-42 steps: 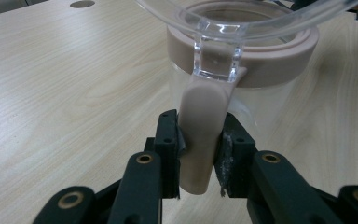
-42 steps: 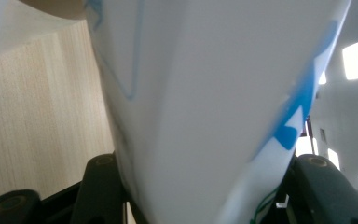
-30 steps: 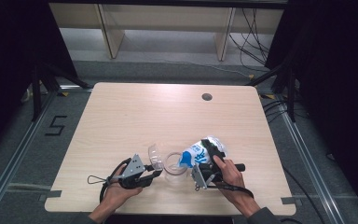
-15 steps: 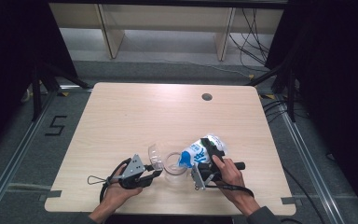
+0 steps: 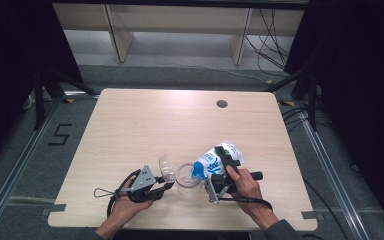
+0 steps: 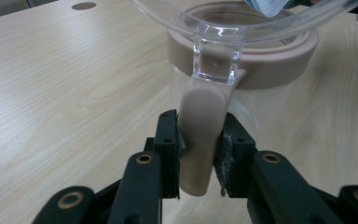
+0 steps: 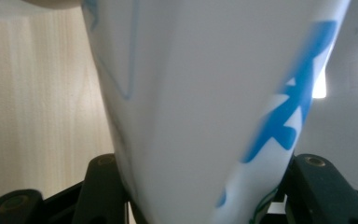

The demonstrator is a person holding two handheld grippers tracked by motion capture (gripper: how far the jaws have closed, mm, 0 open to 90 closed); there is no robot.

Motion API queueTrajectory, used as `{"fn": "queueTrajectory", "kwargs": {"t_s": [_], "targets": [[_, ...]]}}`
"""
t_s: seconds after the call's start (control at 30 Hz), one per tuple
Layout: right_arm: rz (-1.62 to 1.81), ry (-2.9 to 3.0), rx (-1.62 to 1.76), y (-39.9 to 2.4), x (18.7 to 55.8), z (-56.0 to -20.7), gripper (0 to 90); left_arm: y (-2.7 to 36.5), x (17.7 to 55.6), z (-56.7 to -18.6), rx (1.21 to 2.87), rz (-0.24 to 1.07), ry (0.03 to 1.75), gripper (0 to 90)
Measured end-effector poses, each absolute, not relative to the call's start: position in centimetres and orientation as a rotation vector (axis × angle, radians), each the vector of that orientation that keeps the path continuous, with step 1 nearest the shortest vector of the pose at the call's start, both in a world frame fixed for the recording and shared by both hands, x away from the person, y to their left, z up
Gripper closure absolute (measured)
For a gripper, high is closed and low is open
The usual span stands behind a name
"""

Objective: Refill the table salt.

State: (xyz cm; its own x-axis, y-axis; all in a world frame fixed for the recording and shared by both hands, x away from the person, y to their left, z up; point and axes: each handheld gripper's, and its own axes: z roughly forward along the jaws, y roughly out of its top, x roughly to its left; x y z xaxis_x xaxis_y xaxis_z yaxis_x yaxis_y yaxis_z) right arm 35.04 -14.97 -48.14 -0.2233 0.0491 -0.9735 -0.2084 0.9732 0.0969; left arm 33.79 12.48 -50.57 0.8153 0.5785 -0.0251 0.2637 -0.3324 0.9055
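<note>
Your high view sits above your side of the desk [image 5: 145, 120], looking forward and down over its whole top and the floor beyond. Your left gripper view rides low and close along its jaws, facing the clear jar [image 6: 242, 60] across the wood. Your right gripper view presses right up against the white-and-blue bag [image 7: 205, 102]. All three views share the desk's near middle.

Light wood table [image 5: 145, 125] with a round hole [image 5: 222, 104] far right. Grey floor [image 5: 180, 55], a "5" mark [image 5: 60, 135] left. Shelving [image 5: 180, 15] far; cables [image 5: 265, 45] far right. Dark surroundings.
</note>
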Motion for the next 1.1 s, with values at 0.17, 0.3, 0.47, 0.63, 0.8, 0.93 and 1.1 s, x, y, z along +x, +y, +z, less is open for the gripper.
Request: {"fn": "queueTrajectory", "kwargs": {"t_s": [0.17, 0.3, 0.47, 0.63, 0.8, 0.93, 1.1], "targets": [[0.206, 1.773, -0.108, -14.92, 34.91, -48.05, 50.4, 12.43, 33.72, -50.61, 1.921, 0.360, 0.645, 71.9], [0.252, 1.737, -0.157, -14.77, 35.31, -48.14, 50.5, 12.52, 33.76, -50.53, 1.931, 0.373, 0.635, 71.9], [0.177, 1.737, -0.229, -14.65, 35.36, -47.57, 50.7, 12.53, 33.77, -50.53, 1.931, 0.373, 0.634, 71.9], [0.210, 1.753, -0.145, -14.75, 35.12, -48.12, 51.0, 12.53, 33.77, -50.52, 1.930, 0.373, 0.635, 71.9], [0.158, 1.731, -0.213, -14.67, 35.22, -47.58, 51.1, 12.56, 33.82, -50.51, 1.935, 0.377, 0.622, 71.9], [0.191, 1.752, -0.150, -14.75, 35.12, -48.08, 51.2, 12.50, 33.72, -50.54, 1.928, 0.372, 0.641, 71.9], [0.192, 1.742, -0.160, -14.74, 35.14, -48.02, 51.6, 12.53, 33.76, -50.51, 1.932, 0.375, 0.633, 71.9]]}}
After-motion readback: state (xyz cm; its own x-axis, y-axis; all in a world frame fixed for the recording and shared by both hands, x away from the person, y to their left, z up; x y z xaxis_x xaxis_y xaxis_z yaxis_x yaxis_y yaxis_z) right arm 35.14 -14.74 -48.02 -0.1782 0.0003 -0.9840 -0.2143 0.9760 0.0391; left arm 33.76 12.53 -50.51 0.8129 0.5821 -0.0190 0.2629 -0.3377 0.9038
